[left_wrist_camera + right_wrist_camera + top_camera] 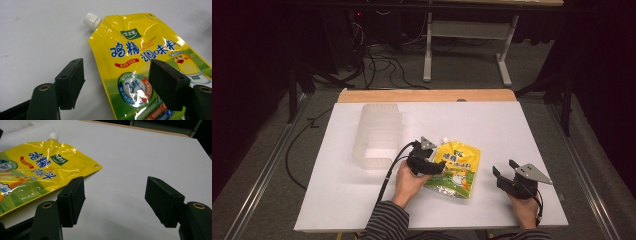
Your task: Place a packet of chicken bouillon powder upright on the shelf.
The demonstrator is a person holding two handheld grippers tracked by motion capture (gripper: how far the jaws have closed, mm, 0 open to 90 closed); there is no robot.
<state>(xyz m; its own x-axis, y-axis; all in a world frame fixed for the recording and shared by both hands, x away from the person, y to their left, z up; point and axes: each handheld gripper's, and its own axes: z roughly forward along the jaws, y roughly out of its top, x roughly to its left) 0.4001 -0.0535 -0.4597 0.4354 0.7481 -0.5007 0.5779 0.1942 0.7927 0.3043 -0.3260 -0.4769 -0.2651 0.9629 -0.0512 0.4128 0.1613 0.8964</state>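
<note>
Fingers of my left gripper (116, 83) stand apart over the yellow pouch (152, 65), which lies flat near the surface's (522, 125) front edge; my right gripper (115, 203) is also apart, empty. Glossy film may slip when I close.

Your pouch (455, 168) lies flat on the white surface (512, 130), face up, near the middle and a little toward your side. It is a glossy yellow stand-up pouch with blue lettering, a green band across its lower part, a cartoon chick and a round blue-green badge. Its white screw cap (91, 19) sits at the far left corner, pointing away from you. The foil is slightly creased.
</note>
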